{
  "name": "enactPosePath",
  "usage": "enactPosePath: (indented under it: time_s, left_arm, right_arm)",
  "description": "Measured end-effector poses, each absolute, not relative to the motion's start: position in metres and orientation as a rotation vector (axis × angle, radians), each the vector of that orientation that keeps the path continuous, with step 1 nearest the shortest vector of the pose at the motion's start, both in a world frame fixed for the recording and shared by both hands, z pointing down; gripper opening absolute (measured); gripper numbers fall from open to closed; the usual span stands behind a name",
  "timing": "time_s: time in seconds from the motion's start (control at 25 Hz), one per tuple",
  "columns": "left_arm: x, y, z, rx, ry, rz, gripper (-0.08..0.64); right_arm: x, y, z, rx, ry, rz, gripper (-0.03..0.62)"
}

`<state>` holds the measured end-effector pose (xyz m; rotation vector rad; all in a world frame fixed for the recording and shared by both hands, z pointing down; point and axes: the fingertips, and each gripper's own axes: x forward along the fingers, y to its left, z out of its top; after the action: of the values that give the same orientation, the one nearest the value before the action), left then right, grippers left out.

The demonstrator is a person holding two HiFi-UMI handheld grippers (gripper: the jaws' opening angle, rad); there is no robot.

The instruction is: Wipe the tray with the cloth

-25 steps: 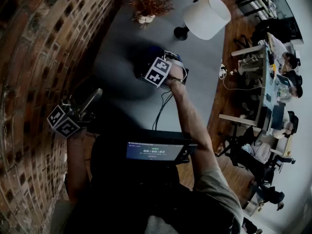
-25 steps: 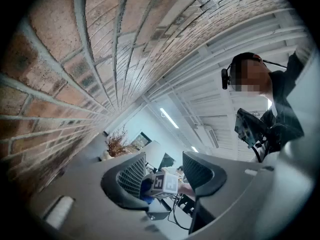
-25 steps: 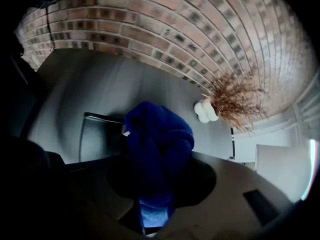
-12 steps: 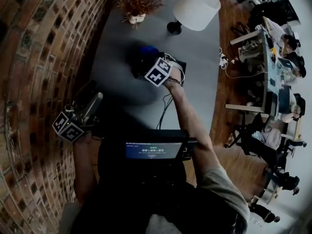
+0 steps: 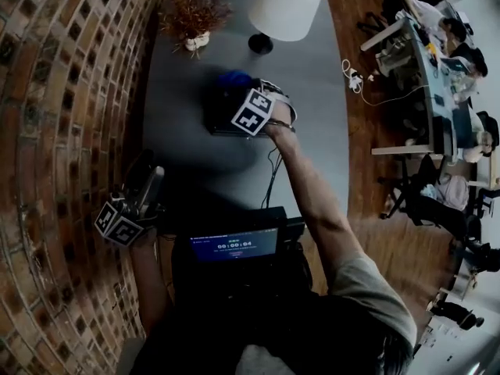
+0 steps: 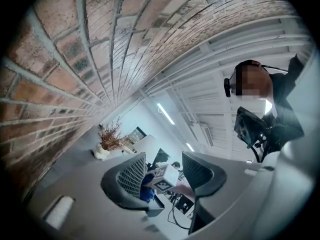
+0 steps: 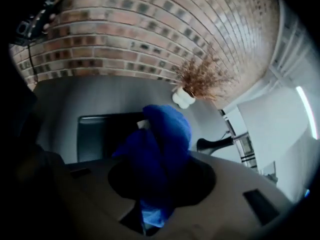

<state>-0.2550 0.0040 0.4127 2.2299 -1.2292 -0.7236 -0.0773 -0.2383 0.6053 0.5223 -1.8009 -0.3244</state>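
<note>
At the far middle of the worktop [image 5: 320,100] lies the tray [image 5: 219,119], dark and flat. The cloth [image 5: 234,79] sits at its far edge as a blue bunch. The right hand-held gripper [image 7: 159,181] is clenched on that cloth. In its own view the blue folds fill the gap between the jaws and spill out beyond them, with the tray behind and to the left.

The cloth now shows more plainly past the gripper's marker cube [image 5: 251,112] than a second ago, out at the tray's far side. The gripper itself remains over the tray, with only a slight shift. I read this as the wipe just starting or in an early stroke, since the cloth is in hand and at the tray. No view shows whether it presses on the surface, so I cannot tell how much is wiped.

The left hand-held gripper [image 6: 165,176] hangs at the near left by the brick wall [image 5: 62,92], well apart from the tray. Its jaws are drawn in with nothing between them, and it keeps much the same place as before. It does not steady the tray, so a hard stroke may slide it.

Beyond the tray stand a plant [image 5: 191,18] and a lamp [image 5: 285,6].
</note>
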Motion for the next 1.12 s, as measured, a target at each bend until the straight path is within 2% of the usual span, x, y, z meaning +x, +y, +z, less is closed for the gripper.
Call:
enactPosePath:
  time_s: [0.12,0.4,0.48,0.64,0.76,0.88,1.04,1.12]
  left_arm:
    - [-0.248,0.000,0.407,2.244,-1.216,-0.715,0.229]
    - [-0.248,-0.003,0.419,2.212,-1.213,-0.679,0.229]
    - [-0.243,-0.005,0.420,2.215,-1.200,-0.674,0.229]
    - [-0.235,-0.007,0.415,2.236,-1.177,-0.667,0.229]
    - [-0.229,-0.008,0.408,2.243,-1.171,-0.677,0.229]
    - [-0.228,-0.007,0.408,2.245,-1.173,-0.669,0.229]
    - [-0.229,-0.007,0.414,2.228,-1.177,-0.661,0.229]
    - [-0.226,-0.009,0.414,2.226,-1.167,-0.663,0.229]
  right_arm:
    - [-0.071,-0.237,0.622,0.490,-1.824,-0.290,0.114]
    - [-0.075,-0.101,0.625,0.159,-1.812,-0.314,0.107]
    - [-0.066,-0.120,0.616,0.245,-1.875,-0.243,0.107]
    - [-0.018,-0.235,0.598,0.694,-1.880,-0.130,0.112]
    - [-0.007,-0.261,0.615,0.761,-1.892,-0.044,0.112]
    - [-0.023,-0.221,0.621,0.651,-1.927,-0.057,0.110]
    - [-0.058,-0.115,0.626,0.283,-1.955,-0.123,0.109]
    - [-0.060,-0.105,0.620,0.215,-1.969,-0.119,0.110]
